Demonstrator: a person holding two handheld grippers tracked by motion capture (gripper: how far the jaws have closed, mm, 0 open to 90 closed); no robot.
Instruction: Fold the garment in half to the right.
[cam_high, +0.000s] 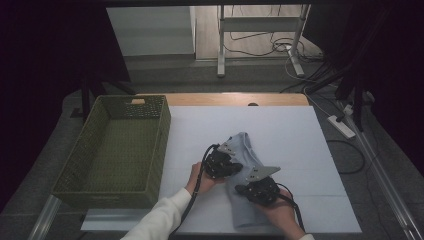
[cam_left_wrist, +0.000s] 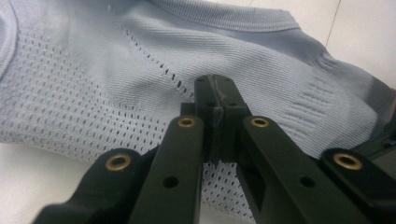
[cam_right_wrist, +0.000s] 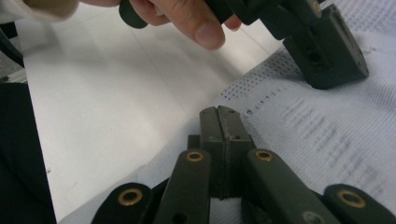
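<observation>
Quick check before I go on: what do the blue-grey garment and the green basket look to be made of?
Garment: a soft, matte knit fabric, judging by the fine ribbing and panels of small mesh holes; fibre type can't be told. Basket: woven, olive-green, matte, with a regular weave pattern on its walls and floor; wicker or plastic strand, the look leaves it open.

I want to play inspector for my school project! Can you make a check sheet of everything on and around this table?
Surface: white sheet over a wooden table, flat.
Job's things: light blue knit shirt, folded, lying near the front edge; green woven basket, empty, at the table's left side.
Clutter: nothing seen.
Grippers: left claw shut, its tips down at the shirt; right claw shut, at the shirt's edge.
Cables: a black one trails from each claw; more lie on the floor beyond the table.
Surroundings: dark curtains, a white power strip on the floor, desk legs behind.
</observation>
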